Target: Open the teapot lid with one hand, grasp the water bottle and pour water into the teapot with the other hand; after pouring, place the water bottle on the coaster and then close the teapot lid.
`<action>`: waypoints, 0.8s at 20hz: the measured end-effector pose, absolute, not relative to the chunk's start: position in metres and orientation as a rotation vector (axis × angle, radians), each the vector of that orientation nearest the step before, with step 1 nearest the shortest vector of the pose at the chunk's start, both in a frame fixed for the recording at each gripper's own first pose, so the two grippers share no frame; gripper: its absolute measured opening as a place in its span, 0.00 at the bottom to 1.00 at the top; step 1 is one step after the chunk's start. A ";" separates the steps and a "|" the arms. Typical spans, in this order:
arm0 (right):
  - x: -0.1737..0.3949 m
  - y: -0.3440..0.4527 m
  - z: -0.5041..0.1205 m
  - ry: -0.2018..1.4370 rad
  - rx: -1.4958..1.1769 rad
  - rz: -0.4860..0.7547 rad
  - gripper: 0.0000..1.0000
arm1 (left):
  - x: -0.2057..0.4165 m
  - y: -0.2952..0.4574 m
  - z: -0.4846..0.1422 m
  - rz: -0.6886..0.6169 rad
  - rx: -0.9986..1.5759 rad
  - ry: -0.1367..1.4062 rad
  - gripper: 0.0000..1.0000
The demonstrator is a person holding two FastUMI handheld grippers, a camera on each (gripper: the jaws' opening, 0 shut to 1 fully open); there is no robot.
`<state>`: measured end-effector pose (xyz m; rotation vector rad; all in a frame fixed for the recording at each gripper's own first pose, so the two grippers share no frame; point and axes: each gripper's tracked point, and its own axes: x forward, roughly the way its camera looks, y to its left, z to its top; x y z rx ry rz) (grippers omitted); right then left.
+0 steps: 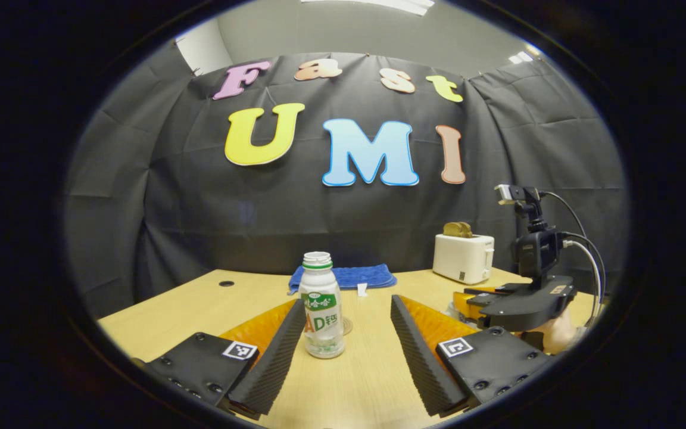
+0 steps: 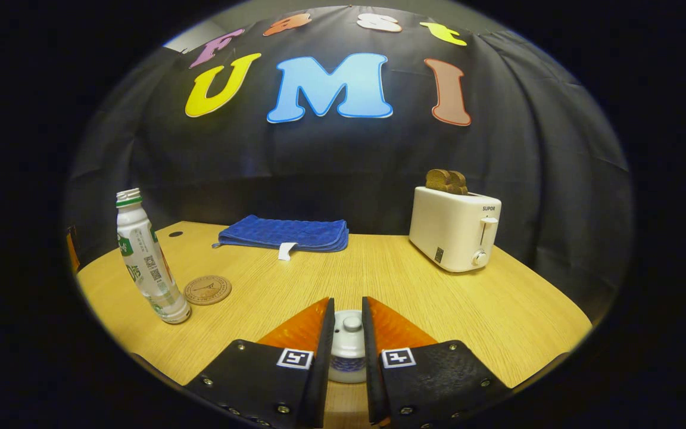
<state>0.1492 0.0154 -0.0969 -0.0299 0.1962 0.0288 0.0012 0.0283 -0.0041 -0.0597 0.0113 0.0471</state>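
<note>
An uncapped white water bottle point(image 1: 321, 310) with a green label stands upright on the wooden table point(image 1: 373, 387). It sits between the fingers of my open left gripper point(image 1: 348, 301), close to the left finger and not pressed by either. In the right gripper view the same bottle point(image 2: 149, 265) stands at the far left, with a round brown coaster point(image 2: 207, 290) just to its right. My right gripper point(image 2: 348, 300) is shut on the white teapot lid point(image 2: 350, 339), its knob point(image 2: 352, 323) between the fingers. The teapot's body is hidden beneath them.
A folded blue cloth point(image 2: 286, 233) lies at the back of the table. A white toaster point(image 2: 455, 229) with two slices of toast stands at the back right. In the left gripper view the right gripper's body point(image 1: 524, 298) and the hand holding it are at the right.
</note>
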 end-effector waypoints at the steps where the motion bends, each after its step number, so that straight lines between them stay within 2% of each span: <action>1: 0.130 0.014 -0.082 0.201 -0.015 0.029 0.01 | 0.002 0.029 -0.004 0.049 -0.056 0.012 1.00; 10: 0.122 0.018 -0.075 0.196 -0.008 0.037 0.01 | 0.000 0.036 -0.002 0.065 -0.048 0.008 1.00; 11: 0.122 0.018 -0.073 0.191 -0.006 0.038 0.01 | 0.000 0.037 -0.002 0.068 -0.051 0.008 0.95; 12: 0.121 0.018 -0.070 0.179 -0.002 0.040 0.01 | 0.000 0.039 -0.004 0.071 -0.054 0.009 1.00; 16: 0.120 0.011 -0.044 0.104 -0.008 0.026 0.01 | 0.004 0.042 -0.010 0.077 -0.063 0.025 1.00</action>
